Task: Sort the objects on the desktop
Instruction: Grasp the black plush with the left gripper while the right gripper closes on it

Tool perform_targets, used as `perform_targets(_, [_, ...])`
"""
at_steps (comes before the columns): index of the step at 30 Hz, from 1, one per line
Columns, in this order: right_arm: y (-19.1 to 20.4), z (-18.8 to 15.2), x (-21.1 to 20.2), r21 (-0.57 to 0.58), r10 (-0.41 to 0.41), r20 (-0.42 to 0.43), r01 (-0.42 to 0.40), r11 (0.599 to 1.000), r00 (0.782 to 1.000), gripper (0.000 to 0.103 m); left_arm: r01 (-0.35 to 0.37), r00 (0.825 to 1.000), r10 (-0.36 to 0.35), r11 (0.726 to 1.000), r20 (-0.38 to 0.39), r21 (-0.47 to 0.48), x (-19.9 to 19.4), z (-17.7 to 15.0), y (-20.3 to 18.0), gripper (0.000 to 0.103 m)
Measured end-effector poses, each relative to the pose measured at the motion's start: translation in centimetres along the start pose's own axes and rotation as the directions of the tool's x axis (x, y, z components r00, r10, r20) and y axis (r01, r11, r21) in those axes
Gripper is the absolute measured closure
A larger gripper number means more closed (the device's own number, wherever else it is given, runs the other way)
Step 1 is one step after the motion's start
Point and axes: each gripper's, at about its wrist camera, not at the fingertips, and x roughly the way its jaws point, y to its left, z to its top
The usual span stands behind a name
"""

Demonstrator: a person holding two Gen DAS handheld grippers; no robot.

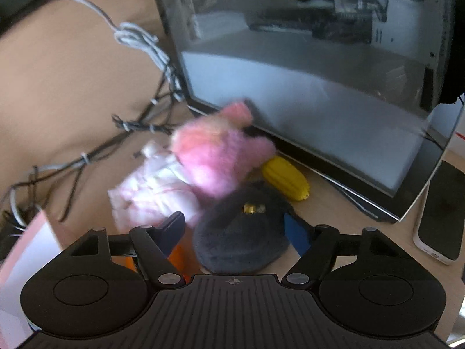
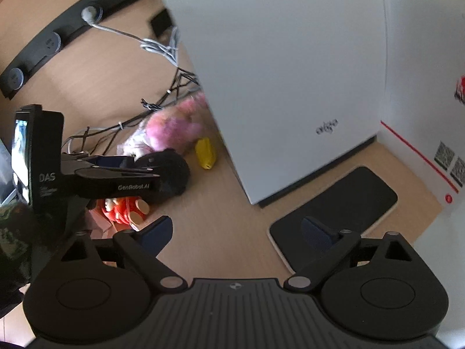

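Left wrist view: our left gripper (image 1: 237, 229) clamps its blue pads on a dark grey plush toy (image 1: 241, 232), with a pink plush (image 1: 221, 157) at 12 o'clock and a yellow toy (image 1: 286, 179) at 1 o'clock. Our right gripper (image 2: 235, 232) gapes wide and empty over the wooden desk (image 2: 221, 221), one finger above a black phone (image 2: 348, 200). "GenRobot.AI" and "DAS" mark the left gripper's body.
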Motion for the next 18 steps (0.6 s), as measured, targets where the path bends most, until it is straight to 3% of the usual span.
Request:
perform_targets(7, [0.8, 0.9, 0.0, -0.048, 0.071, -0.018, -0.072, 0.996, 0.997, 0.007, 0.012, 1.0, -0.012, 0.999, 0.01, 0.048, 0.1, -0.4, -0.9, 0.032])
perform_targets(10, [2.1, 1.7, -0.2, -0.069, 0.128, -0.017, -0.129, 0.989, 0.992, 0.007, 0.036, 0.999, -0.036, 0.998, -0.001, 0.044, -1.3, -1.4, -0.8, 0.033])
perform_targets(18, [5.5, 2.7, 1.5, -0.07, 0.299, -0.085, -0.305, 0.95, 0.951, 0.01, 0.134, 0.99, -0.134, 0.991, -0.033, -0.004, -5.4, -5.3, -0.7, 0.031])
